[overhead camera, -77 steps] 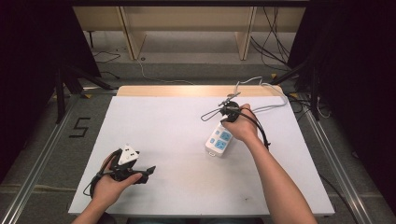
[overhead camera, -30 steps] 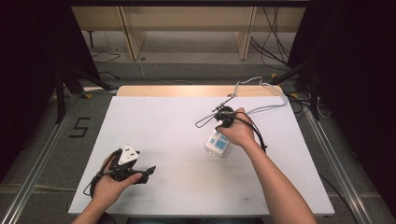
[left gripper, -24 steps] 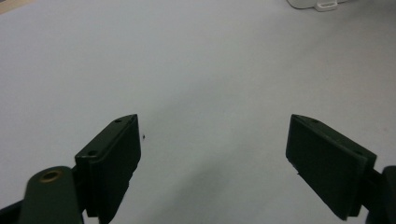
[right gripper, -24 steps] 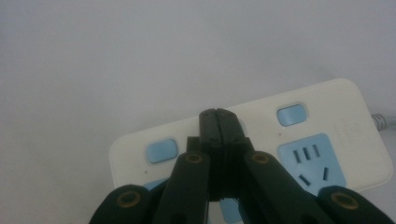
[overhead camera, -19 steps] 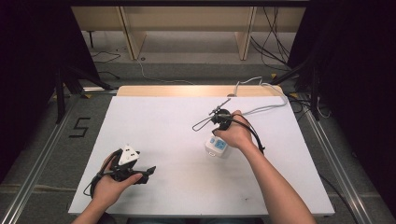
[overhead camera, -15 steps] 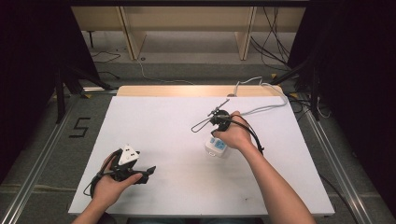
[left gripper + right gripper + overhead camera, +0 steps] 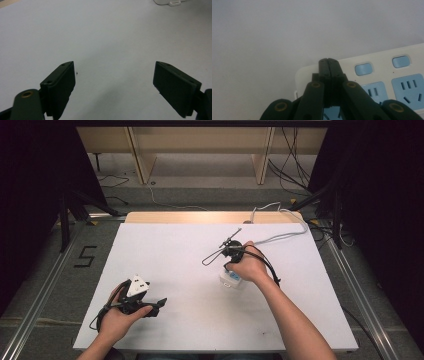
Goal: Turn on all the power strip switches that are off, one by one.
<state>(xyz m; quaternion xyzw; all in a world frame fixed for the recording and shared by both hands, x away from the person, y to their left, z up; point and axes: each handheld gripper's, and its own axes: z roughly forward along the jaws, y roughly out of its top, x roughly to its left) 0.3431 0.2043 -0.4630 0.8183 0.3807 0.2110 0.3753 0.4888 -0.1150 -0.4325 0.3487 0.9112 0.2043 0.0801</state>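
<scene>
A white power strip [image 7: 230,280] with blue sockets and blue switches lies right of the table's middle, and my right hand covers most of it. Its grey cord [image 7: 285,234] runs off toward the back right corner. My right gripper [image 7: 328,60] is shut with nothing between its jaws. Its tips are over the strip's [image 7: 384,75] end, beside a blue switch [image 7: 363,69]. Whether they touch it, I cannot tell. At the front left, my left gripper [image 7: 159,303] rests low over the table, open and empty [image 7: 115,65]. The strip's edge [image 7: 167,2] shows far ahead of it.
The white table top [image 7: 170,250] has a wooden strip [image 7: 190,217] along its far edge. A black cable loop [image 7: 212,258] from the right gripper lies left of that hand. Metal rails and a floor mark "5" [image 7: 85,256] flank the table.
My right hand has shifted slightly left and toward me, and now covers more of the power strip, which shifted with it. The left gripper has stayed where it was.
</scene>
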